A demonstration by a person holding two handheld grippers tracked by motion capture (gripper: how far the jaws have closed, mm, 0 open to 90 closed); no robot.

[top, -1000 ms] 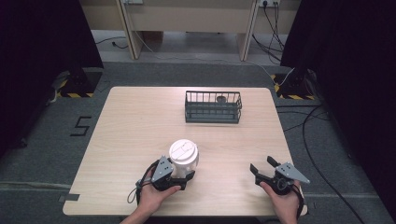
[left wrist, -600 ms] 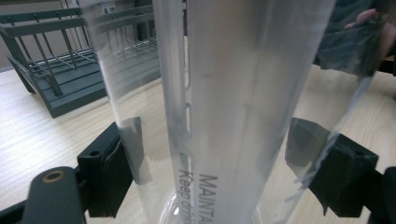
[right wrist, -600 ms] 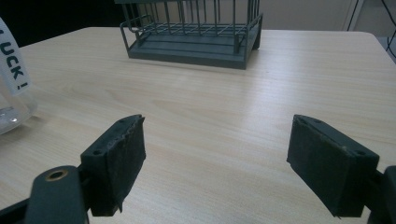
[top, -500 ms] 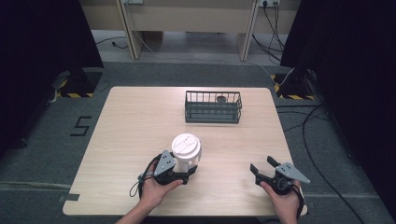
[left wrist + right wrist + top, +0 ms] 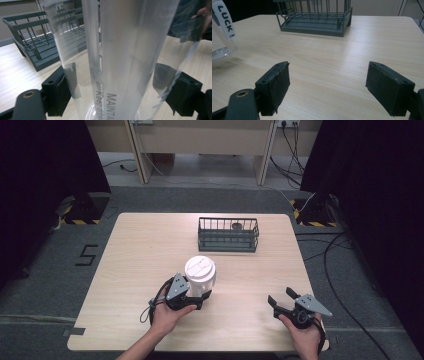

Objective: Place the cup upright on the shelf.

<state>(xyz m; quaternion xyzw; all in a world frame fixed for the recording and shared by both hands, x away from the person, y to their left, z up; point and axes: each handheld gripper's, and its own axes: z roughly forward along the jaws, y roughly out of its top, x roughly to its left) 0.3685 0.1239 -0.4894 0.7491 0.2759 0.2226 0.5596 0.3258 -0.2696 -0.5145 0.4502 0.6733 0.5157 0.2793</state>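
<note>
1. Nearest, at the near right of the bench (image 5: 150, 245), the right gripper (image 5: 283, 300) rests low over the wood with its jaws spread wide and nothing between them. In the right gripper view the two pads stand well apart with bare bench between. It sits where it sat a second ago, so it plays no part in the work for now.

2. At the near left, the left gripper (image 5: 200, 295) has its jaws pinching the lower body of a clear plastic cup with a white lid (image 5: 200, 274). In the left gripper view the cup (image 5: 125, 50) stands between the two pads, each pressed against its clear wall, with printed lettering near its base.

3. Compared with a second ago, the cup and the left gripper have shifted a little away from the near edge, toward the middle of the bench. The cup looks upright, and I cannot tell whether its base is still touching the wood. I read this as the start of a carry.

4. Farther off, right of centre, a dark wire basket (image 5: 228, 235) stands well apart from the cup, with a small dark round thing (image 5: 236, 226) inside near its far side. The basket is the likely destination, and it has not moved.
</note>
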